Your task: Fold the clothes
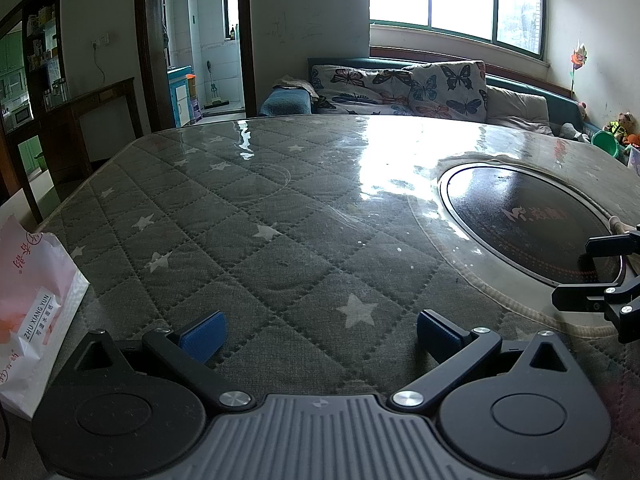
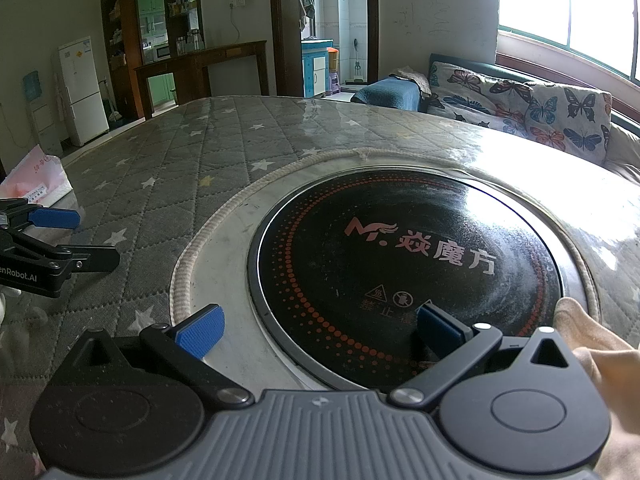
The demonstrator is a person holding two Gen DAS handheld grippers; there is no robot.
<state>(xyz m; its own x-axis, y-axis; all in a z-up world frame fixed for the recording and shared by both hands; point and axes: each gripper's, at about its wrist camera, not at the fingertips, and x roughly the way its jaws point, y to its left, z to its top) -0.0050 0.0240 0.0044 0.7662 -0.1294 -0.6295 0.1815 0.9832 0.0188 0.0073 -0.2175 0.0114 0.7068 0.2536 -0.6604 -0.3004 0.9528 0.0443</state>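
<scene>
Quilted table cover (image 1: 248, 240) — beneath both grippers. Hotplate (image 2: 400, 264) — ahead of right gripper (image 2: 318, 330), jaws wide, empty. Beige garment (image 2: 592, 344) — just right of it. Left gripper (image 1: 320, 332) — wide, empty. Step: pre-grasp, judged; next, seize a garment edge.

quilted star-print table cover (image 1: 256, 240) lying under glossy clear sheet; round black induction cooktop (image 2: 404, 264) sitting inset | pink tissue pack (image 1: 32, 312) resting at table's left edge | butterfly-print cushions (image 1: 400, 88) leaning on sofa
</scene>
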